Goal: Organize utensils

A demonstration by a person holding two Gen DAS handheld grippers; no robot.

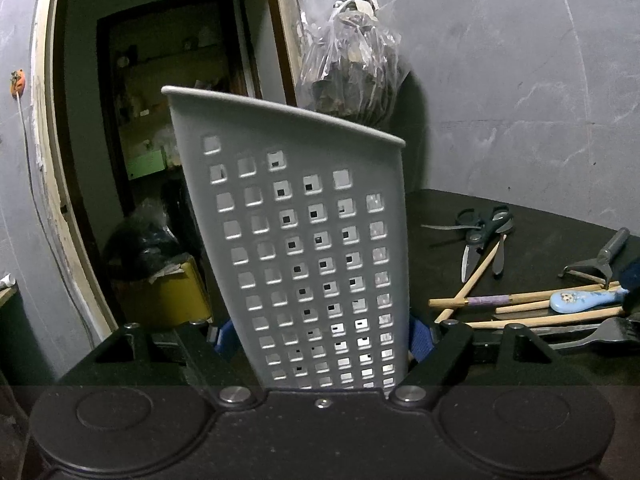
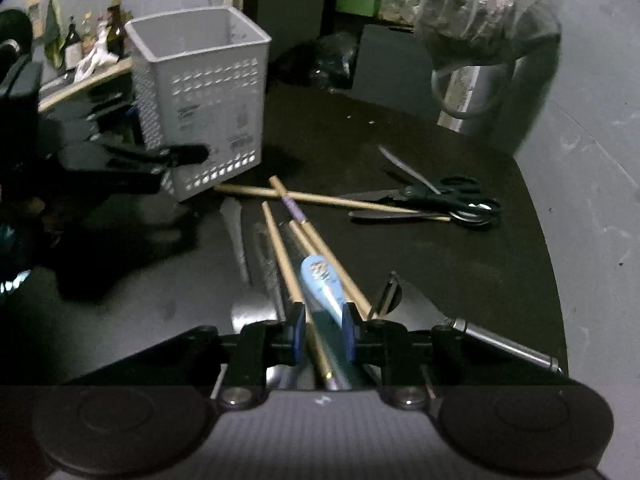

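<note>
A: Item one?
B: My left gripper (image 1: 316, 344) clamps the grey caddy (image 1: 304, 240), tilted.
A: Item two?
B: My right gripper (image 2: 322, 334) straddles the blue-handled utensil (image 2: 324, 284) and chopsticks (image 2: 280, 256); jaws narrow, contact unclear.
A: Risk?
B: I'd say neighbouring sticks snag; scissors (image 2: 444, 200) lie well ahead.

Plastic bag (image 1: 352, 60) hangs; doorway (image 1: 168, 120) behind.

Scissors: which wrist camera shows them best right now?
The right wrist view: the scissors lie whole and unobstructed on the dark table, handles to the right. The left wrist view shows them smaller, off to the side past the grey basket.
</note>
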